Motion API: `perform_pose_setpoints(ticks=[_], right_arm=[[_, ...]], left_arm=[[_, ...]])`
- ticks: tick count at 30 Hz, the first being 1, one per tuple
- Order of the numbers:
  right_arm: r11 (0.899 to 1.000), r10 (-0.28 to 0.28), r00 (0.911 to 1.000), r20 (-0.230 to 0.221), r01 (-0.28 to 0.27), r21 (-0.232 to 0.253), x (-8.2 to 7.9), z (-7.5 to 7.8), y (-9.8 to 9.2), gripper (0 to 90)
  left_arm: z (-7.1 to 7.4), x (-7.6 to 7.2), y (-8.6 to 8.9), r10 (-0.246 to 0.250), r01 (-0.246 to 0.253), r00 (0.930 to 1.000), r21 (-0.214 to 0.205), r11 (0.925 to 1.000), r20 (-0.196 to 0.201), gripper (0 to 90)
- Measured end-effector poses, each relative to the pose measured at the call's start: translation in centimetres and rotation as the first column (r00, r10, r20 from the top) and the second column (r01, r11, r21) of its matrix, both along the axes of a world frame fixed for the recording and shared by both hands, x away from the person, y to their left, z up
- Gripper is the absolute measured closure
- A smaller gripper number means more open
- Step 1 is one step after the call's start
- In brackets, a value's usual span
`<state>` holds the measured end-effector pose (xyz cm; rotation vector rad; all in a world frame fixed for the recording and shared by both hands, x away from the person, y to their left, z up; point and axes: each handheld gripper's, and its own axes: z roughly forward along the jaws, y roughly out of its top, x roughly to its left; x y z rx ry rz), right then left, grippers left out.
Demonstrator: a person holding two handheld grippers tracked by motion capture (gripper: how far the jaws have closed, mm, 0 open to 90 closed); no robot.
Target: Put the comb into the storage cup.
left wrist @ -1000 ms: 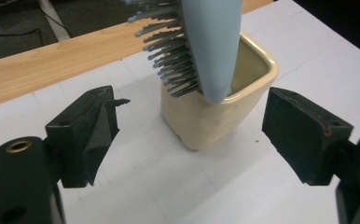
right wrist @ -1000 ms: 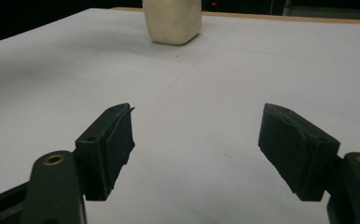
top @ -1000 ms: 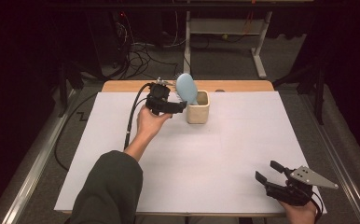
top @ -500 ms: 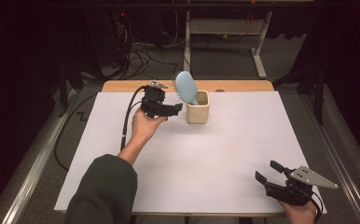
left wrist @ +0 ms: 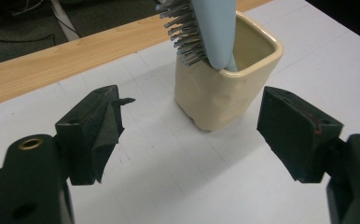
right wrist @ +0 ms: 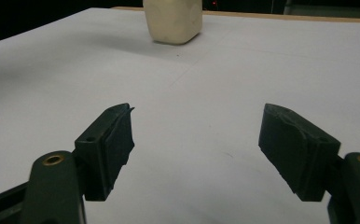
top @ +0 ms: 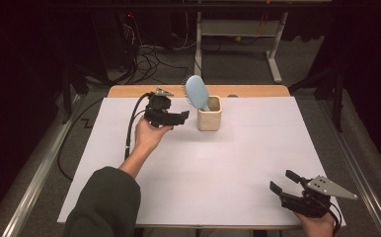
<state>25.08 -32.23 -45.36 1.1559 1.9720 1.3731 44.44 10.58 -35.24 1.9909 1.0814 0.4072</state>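
hairbrush (top: 197, 92): light blue, oval, smooth back, grey bristles, standing tilted in cup
cup (top: 209, 114): cream, glossy, squarish, on white table (top: 228, 163)
left gripper (top: 178, 118): jaws wide, just been closing, nothing between, beside cup
right gripper (top: 283, 181): jaws wide, empty

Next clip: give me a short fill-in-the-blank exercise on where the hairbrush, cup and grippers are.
1. The blue hairbrush stands in the cream ____.
2. The brush's bristles face the ____ gripper.
3. The right gripper, near the table's front edge, has its jaws ____.

Missing words: cup; left; open
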Motion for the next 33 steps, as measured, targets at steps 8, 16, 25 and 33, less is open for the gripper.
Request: perform_pose_setpoints(ticks=[8,16,25,33], right_arm=[[1.000,0.000,1.0000,0.000,0.000,0.001,0.0,0.0,0.0,26.8],[1.000,-0.001,1.0000,-0.002,0.001,0.002,0.0,0.0,0.0,26.7],[1.000,-0.001,1.0000,-0.001,0.001,0.000,0.0,0.0,0.0,26.7],[1.000,-0.002,1.0000,-0.003,0.002,-0.002,0.0,0.0,0.0,26.7]], left_arm=[[0.1,-0.3,0.5,0.002,-0.002,1.0000,-0.001,1.0000,0.005,23.5],[0.4,-0.8,1.2,0.003,-0.003,1.0000,0.003,1.0000,0.007,23.5],[0.1,-1.1,2.0,0.008,-0.009,0.9999,0.004,1.0000,0.010,23.8],[-0.1,-1.5,2.8,0.016,-0.016,0.9998,0.003,0.9999,0.008,23.8]])
